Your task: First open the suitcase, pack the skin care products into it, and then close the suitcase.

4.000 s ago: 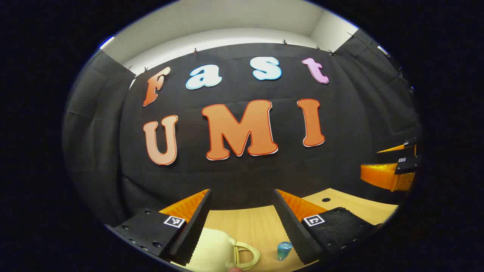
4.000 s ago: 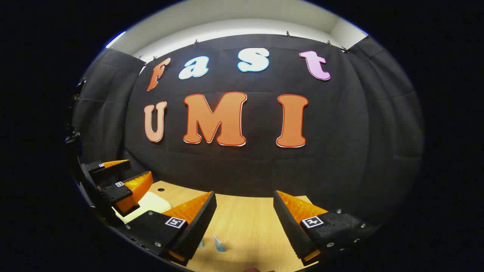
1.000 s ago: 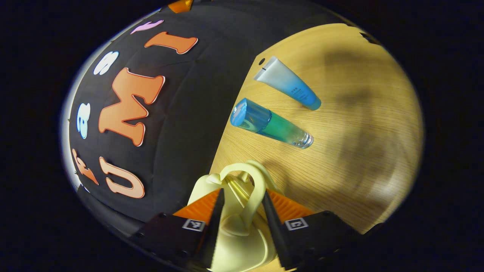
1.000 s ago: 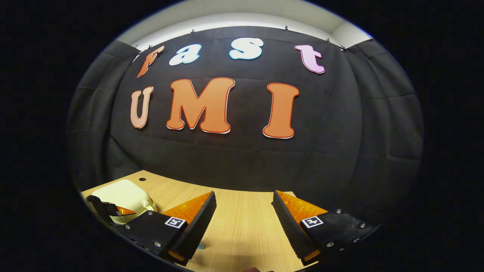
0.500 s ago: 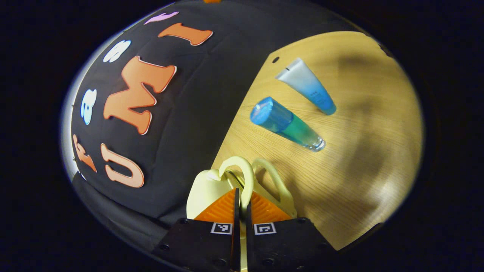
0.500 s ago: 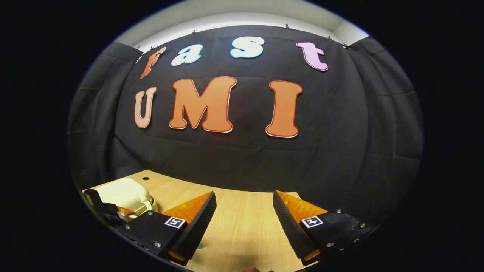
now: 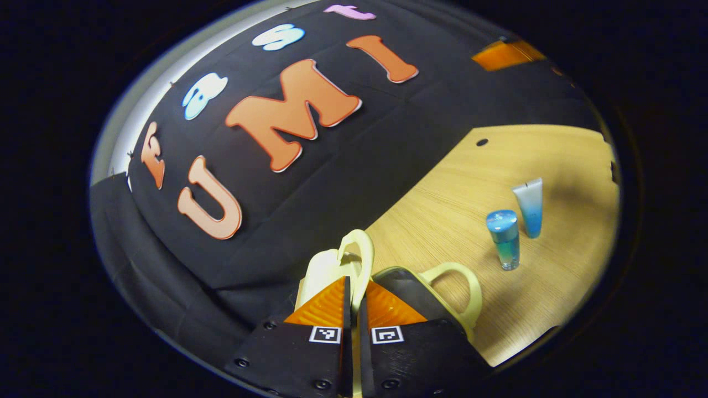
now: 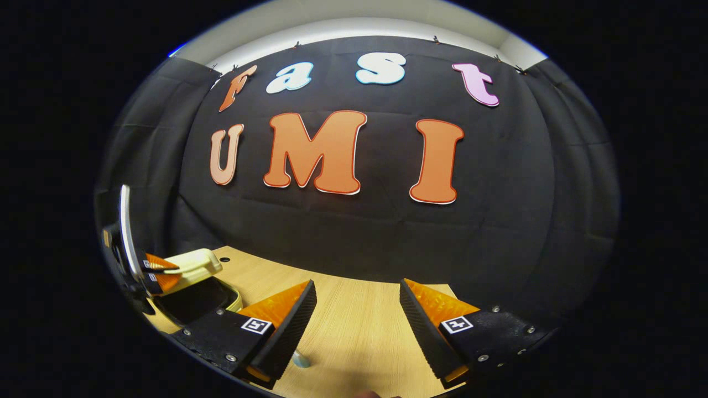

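left gripper (image 7: 352, 296) is pinched tight on the upper handle (image 7: 360, 260) of the pale yellow suitcase (image 7: 326, 271), lid lifted off the dark-lined lower half (image 7: 412, 296). further out on the wooden table (image 7: 442, 210), a blue-capped bottle (image 7: 504, 239) stands beside a blue tube (image 7: 531, 207).

The left tongs (image 7: 352, 298) are rolled to one side, fingers pinched together on a thin loop handle (image 7: 360, 260). The right tongs (image 8: 357, 309) sit level, fingers spread wide apart, gripping nothing.
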{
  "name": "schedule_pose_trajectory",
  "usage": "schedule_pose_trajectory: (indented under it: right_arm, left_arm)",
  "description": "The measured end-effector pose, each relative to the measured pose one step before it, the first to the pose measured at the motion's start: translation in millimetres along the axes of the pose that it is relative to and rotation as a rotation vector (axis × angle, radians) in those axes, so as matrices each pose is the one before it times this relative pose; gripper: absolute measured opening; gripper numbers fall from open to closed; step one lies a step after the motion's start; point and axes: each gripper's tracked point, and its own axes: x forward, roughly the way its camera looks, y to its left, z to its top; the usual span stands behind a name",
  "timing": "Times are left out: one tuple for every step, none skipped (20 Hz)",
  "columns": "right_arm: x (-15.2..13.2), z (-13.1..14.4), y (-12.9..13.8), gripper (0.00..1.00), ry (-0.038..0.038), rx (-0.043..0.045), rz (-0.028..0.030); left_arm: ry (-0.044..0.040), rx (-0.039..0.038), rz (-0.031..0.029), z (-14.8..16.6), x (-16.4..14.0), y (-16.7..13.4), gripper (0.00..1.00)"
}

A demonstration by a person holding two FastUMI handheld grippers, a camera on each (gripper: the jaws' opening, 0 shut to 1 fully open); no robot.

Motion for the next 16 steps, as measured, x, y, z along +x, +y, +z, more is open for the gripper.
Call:
schedule_pose_trajectory:
  right_arm:
    - [1.25,4.37,9.05,0.95,-0.00566,0.00598,-0.00122]
    - [2.05,5.12,8.10,0.95,-0.00700,0.00208,-0.00223]
    - [2.22,3.74,8.15,0.95,-0.00432,-0.00289,-0.00381]
    - [1.90,2.71,8.36,0.95,-0.00007,-0.00773,0.00019]
    - [1.74,0.90,8.50,0.95,0.00177,-0.00901,-0.00009]
    - [1.36,2.35,8.81,0.95,0.00147,-0.00970,0.00034]
    - [0.64,3.54,9.59,0.95,-0.00043,-0.00783,0.00138]
    - [1.48,2.20,9.20,0.95,-0.00118,-0.00403,0.00184]
    - [1.76,2.29,10.13,0.95,-0.00045,0.00177,0.00330]
    - [1.14,1.09,9.06,0.95,0.00320,0.00629,0.00178]
    - [1.61,0.10,8.96,0.95,0.00601,0.00783,0.00120]
    - [2.00,2.22,7.35,0.95,0.00201,0.00579,-0.00327]
    - [1.83,3.35,7.60,0.95,-0.00447,0.00232,-0.00541]
    - [0.59,2.69,6.01,0.95,-0.00338,-0.00001,-0.00534]
    - [1.64,1.06,5.99,0.95,-0.00267,-0.00209,-0.00869]
    - [-0.66,1.42,4.15,0.95,-0.00092,-0.00317,-0.00850]
  left_arm:
    - [-0.01007,-0.02933,0.00370,-0.56,-0.96,9.38,0.06]
    - [-0.01091,-0.02469,0.00469,0.45,-1.06,10.21,0.06]
    - [-0.00890,-0.02617,0.00339,-0.87,-1.37,11.01,0.06]
    - [-0.01313,-0.02657,0.01087,-0.86,-4.32,11.38,0.05]
    - [-0.00752,-0.02787,0.00964,-0.68,-1.45,13.96,0.05]
    - [-0.00532,-0.02813,0.01567,-1.60,0.12,20.21,0.05]
    - [-0.00358,-0.02787,0.00848,-1.56,2.13,17.31,0.05]
    - [-0.00483,-0.03374,0.01592,-3.65,-0.61,21.41,0.05]
    - [-0.00308,-0.02665,0.01126,-2.76,0.68,16.20,0.05]
    - [-0.00029,-0.02097,0.02019,-6.20,-0.22,17.80,0.06]
    - [0.00337,-0.01381,0.02163,-6.09,1.52,18.33,0.06]
    - [0.00314,-0.00720,0.02058,-5.75,3.41,18.47,0.06]
    - [0.00480,-0.00759,0.01361,-5.53,4.11,15.87,0.06]
    - [0.00674,-0.00315,0.01218,-5.92,5.05,18.26,0.06]
    - [0.00889,-0.00132,0.00896,-6.97,3.24,12.51,0.06]
    - [0.00873,-0.01141,0.00243,-11.14,4.36,13.41,0.06]
